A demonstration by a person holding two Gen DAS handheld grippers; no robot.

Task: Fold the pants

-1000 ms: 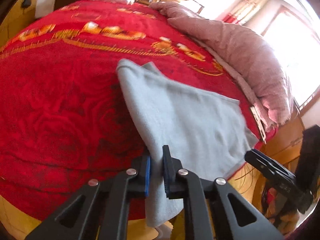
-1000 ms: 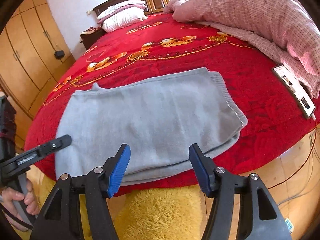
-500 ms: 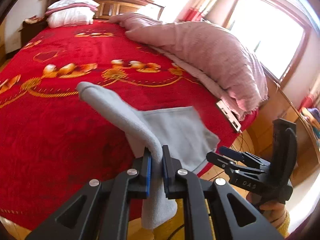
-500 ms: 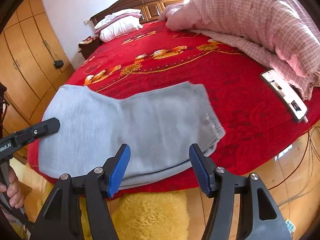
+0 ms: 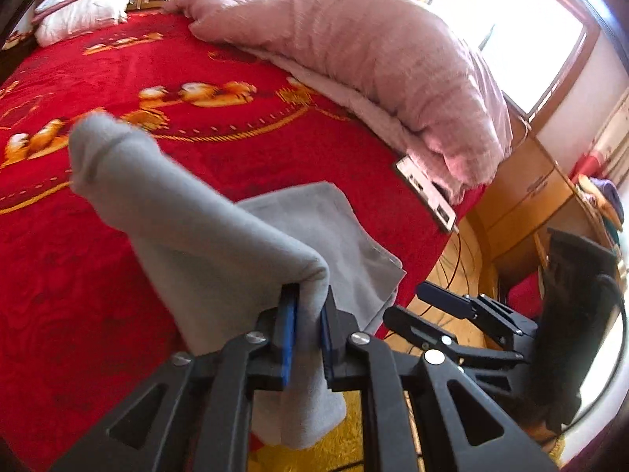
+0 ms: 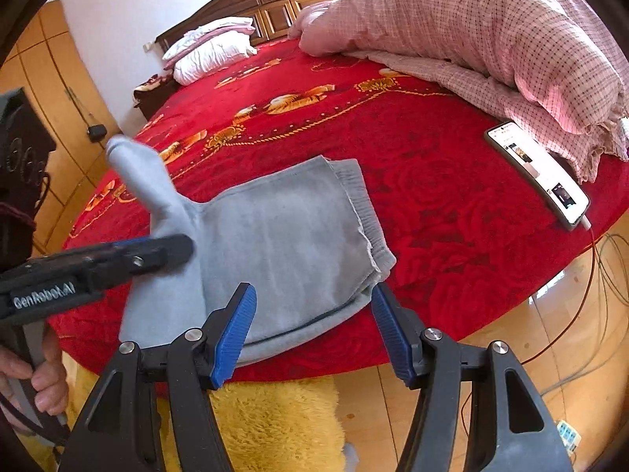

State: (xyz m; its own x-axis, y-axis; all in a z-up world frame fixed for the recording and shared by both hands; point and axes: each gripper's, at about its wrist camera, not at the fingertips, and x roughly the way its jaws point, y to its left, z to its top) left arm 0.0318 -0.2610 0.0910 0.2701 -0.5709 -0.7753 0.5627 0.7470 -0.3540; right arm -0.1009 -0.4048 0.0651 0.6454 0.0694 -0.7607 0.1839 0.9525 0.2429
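Grey pants [image 6: 283,244] lie partly folded at the near edge of the red bed cover [image 6: 432,196], waistband to the right. My left gripper [image 5: 308,326] pinches the leg end of the pants [image 5: 204,236] between its blue pads and holds it lifted over the rest; its jaws are opening slightly with the cloth still pressed between them. In the right wrist view the left gripper [image 6: 169,249] comes in from the left over the pants. My right gripper [image 6: 312,334] hangs open above the near edge of the pants, nothing between its fingers.
A phone [image 6: 538,173] with a cable lies at the bed's right edge beside a pink checked quilt [image 6: 491,39]. White pillows [image 6: 212,51] sit by the headboard. A yellow rug [image 6: 275,424] and loose cables [image 6: 589,314] are on the wooden floor below.
My left gripper has carried the leg end up and to the right across the pants, so the visible flat part is shorter. The right gripper has shifted slightly and stays open.
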